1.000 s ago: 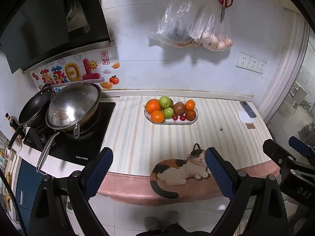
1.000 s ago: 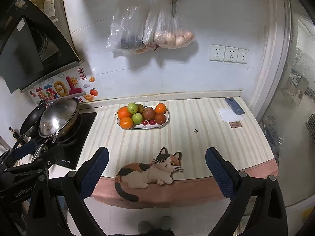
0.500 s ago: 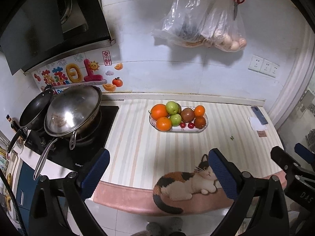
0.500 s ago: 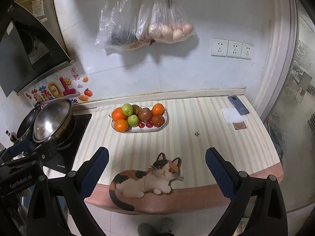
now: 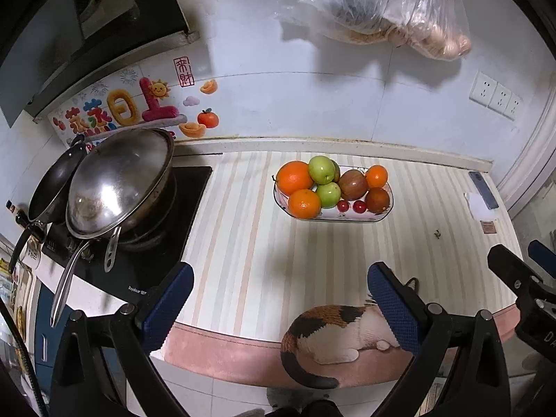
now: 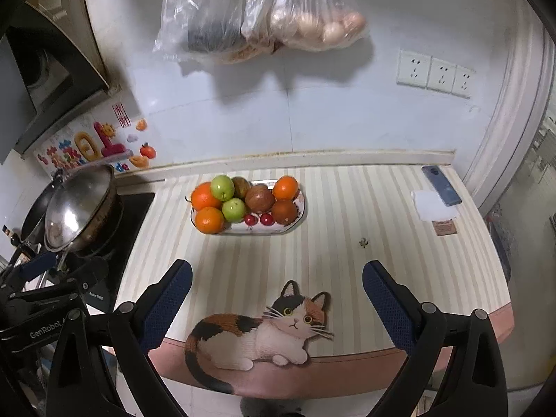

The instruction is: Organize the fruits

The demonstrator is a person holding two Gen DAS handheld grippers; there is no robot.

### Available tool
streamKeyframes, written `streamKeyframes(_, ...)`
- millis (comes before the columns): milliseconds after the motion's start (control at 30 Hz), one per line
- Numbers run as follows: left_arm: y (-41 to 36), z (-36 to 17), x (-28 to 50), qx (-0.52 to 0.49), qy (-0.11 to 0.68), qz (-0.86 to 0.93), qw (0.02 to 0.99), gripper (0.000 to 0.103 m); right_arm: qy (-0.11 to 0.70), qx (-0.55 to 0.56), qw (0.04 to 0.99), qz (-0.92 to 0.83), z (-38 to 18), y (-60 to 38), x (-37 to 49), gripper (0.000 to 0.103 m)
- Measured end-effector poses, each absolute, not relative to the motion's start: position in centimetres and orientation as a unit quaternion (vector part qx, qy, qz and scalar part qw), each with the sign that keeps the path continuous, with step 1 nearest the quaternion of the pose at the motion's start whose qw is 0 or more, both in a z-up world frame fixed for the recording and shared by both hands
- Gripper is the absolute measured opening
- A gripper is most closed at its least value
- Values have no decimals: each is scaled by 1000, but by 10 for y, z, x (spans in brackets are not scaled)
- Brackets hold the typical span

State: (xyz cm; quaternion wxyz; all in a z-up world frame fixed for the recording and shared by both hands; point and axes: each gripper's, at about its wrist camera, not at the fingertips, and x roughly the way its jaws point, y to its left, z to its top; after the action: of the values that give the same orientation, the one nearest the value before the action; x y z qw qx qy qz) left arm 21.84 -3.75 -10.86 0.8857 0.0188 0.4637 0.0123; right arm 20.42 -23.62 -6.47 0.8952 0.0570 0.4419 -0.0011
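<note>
Both tools hang over the front edge of the counter (image 6: 347, 250), each with its blue-padded fingers spread wide and nothing between them: the left gripper (image 5: 278, 299) toward the front left near the stove, the right gripper (image 6: 276, 299) above the calico cat mat (image 6: 264, 333), which lies along the front edge.

The fruit sits heaped in an oval white dish (image 6: 299, 220) near the back edge of the counter, about midway along it and well apart from both grippers. In it are 3 oranges (image 6: 209, 219), 2 green apples (image 6: 222, 187), 3 reddish-brown fruits (image 6: 259, 198) that I cannot name with certainty, and 2 cherries (image 6: 250, 220) at the dish's front rim.

At the left end a steel wok (image 5: 118, 180) rests tilted on the black cooktop (image 5: 187, 208). A phone (image 6: 441, 189) lies at the back right corner beside a white paper (image 6: 431, 206).
</note>
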Motion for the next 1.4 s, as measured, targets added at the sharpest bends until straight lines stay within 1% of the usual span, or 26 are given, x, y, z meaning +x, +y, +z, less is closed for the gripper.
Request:
streamKeyframes(367,-40,-116,235,31,469,9,882,103,462,60,885,-1,-84,-231,222,101)
streamKeyframes(1400,-47,-107,227,29,462,1,886,103,467,43,883,-6,-80,-232,217,101)
